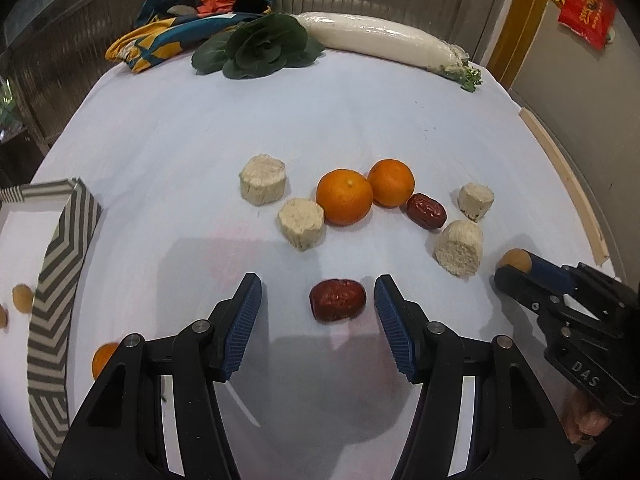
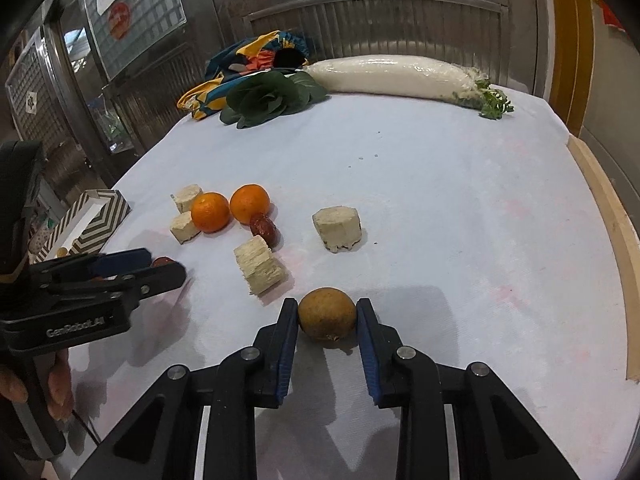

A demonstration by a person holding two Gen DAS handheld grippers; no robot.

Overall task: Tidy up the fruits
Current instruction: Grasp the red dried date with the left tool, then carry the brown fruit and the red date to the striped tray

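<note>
1. left gripper (image 1: pixel 318 312): nearest the left wrist camera. jaws stand about half open, one on each side of a red date (image 1: pixel 337 300) lying on the white cloth (image 1: pixel 200 128); a clear gap shows between each pad and the date, so nothing is held.
2. right gripper (image 2: pixel 327 316): nearest the right wrist camera. jaws nearly closed, both pads against the sides of a small brown round fruit (image 2: pixel 327 313) at the near right of the cloth. the fruit appears to rest on the cloth, gripped but not lifted.
3. striped box (image 1: pixel 60 248): near left edge of the table. inside it, in the left wrist view, a small brown fruit (image 1: pixel 22 298) and part of another; an orange fruit (image 1: pixel 103 360) shows low beside the box wall, and whether it lies inside or outside cannot be told. judged: sorting has begun.
4. two oranges (image 1: pixel 345 202): middle of the cloth, touching each other, not yet moved.
5. second red date (image 1: pixel 426 211): just right of the oranges, touching the far one, not yet moved.
6. four pale cut chunks (image 1: pixel 262 184): scattered around the oranges and dates; what they are cannot be told, nor whether they belong to the task.
7. far edge: leafy greens (image 1: pixel 260 46), a long white radish (image 1: pixel 380 38), a patterned cloth (image 1: pixel 192 20). none of it fruit.
8. progress, judged: early to middle. two fruits under the jaws, two oranges and one date left loose.
</note>
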